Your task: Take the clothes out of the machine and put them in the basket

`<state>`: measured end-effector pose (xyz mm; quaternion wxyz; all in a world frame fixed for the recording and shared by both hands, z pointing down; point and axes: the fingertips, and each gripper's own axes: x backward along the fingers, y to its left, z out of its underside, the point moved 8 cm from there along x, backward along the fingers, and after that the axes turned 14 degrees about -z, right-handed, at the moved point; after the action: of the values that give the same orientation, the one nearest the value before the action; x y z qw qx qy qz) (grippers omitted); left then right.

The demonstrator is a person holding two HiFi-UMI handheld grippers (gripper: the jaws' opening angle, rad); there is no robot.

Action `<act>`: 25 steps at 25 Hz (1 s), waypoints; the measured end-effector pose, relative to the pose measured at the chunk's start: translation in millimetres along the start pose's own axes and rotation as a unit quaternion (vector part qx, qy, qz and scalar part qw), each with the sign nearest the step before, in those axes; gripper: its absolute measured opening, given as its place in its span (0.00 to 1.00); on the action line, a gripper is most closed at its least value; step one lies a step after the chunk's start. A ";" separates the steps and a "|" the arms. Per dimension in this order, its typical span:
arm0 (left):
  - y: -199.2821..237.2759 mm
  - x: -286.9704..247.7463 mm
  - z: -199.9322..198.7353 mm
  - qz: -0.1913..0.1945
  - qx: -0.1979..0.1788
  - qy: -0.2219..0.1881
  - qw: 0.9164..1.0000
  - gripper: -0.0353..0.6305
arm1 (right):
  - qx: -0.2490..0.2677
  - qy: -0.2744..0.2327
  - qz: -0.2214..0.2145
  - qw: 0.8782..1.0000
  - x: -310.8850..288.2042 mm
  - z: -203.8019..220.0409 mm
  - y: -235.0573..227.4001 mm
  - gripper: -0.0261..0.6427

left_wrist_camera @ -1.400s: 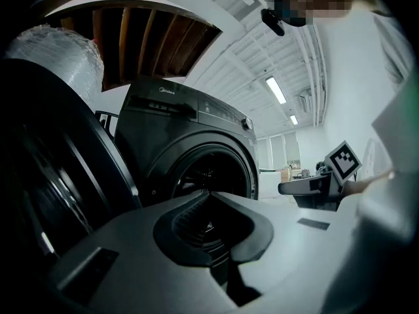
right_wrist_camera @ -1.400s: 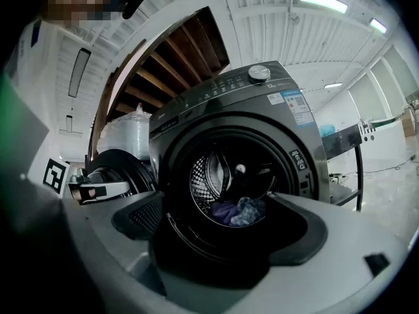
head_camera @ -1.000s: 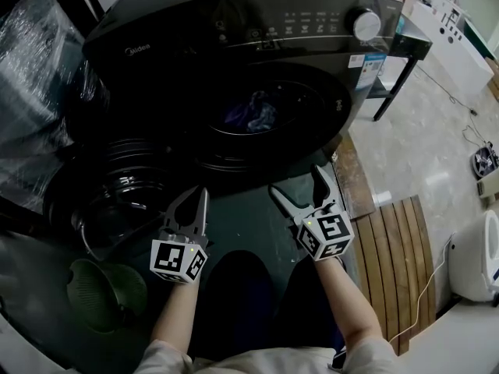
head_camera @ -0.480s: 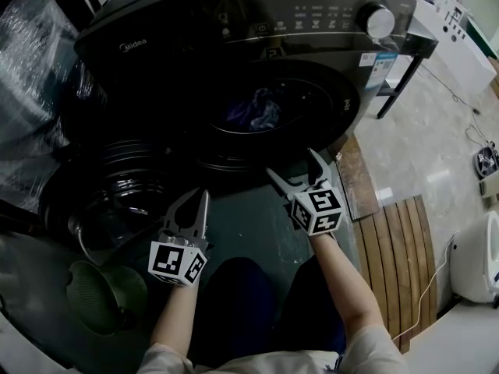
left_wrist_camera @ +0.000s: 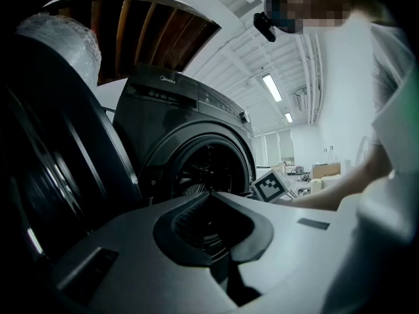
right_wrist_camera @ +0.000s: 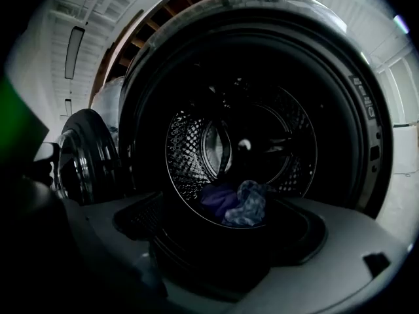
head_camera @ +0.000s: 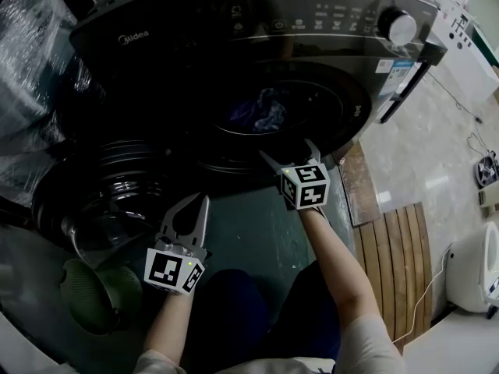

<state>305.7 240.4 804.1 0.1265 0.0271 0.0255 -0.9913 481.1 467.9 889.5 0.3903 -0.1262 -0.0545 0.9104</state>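
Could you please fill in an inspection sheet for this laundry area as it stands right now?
Surface: tiled floor, bare where it shows.
Job's things: washing machine with its door swung open to the left; blue and purple clothes lie in the drum; green basket on the floor beside the door, contents not visible.
Clutter: plastic-wrapped bundle left of the machine; slatted wooden board on the floor.
Grippers: left gripper open, empty, in front of the door; right gripper open, empty, at the drum opening.
Cables: white cable trailing across the floor on the right.
Surroundings: white appliance at the right edge.
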 end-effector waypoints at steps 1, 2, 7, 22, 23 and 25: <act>-0.2 0.9 -1.4 0.001 -0.005 -0.002 1.000 0.08 | -0.001 0.003 0.001 1.000 -4.9 0.2 -2.7 0.76; 0.0 1.3 -2.3 0.003 -0.005 -0.004 1.000 0.09 | -0.001 0.008 0.002 1.000 -9.6 0.3 -5.3 0.76; 6.0 0.8 -0.3 0.008 0.024 0.000 1.000 0.08 | 0.003 0.027 0.008 1.000 -34.2 5.4 -19.6 0.76; 7.4 16.4 6.8 0.009 0.004 -0.003 1.000 0.08 | -0.011 0.047 0.033 0.998 -92.1 14.4 -49.3 0.76; 6.7 17.8 6.5 0.009 0.000 -0.006 1.000 0.08 | -0.008 0.048 0.036 0.998 -96.2 13.5 -51.5 0.76; 6.6 20.2 7.2 0.012 -0.005 -0.007 1.000 0.09 | -0.001 0.054 0.044 0.998 -104.6 12.4 -55.5 0.75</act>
<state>287.5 228.6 809.8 0.1383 0.0199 0.0289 -0.9898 585.7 430.4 932.0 0.3518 -0.1778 -0.0289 0.9186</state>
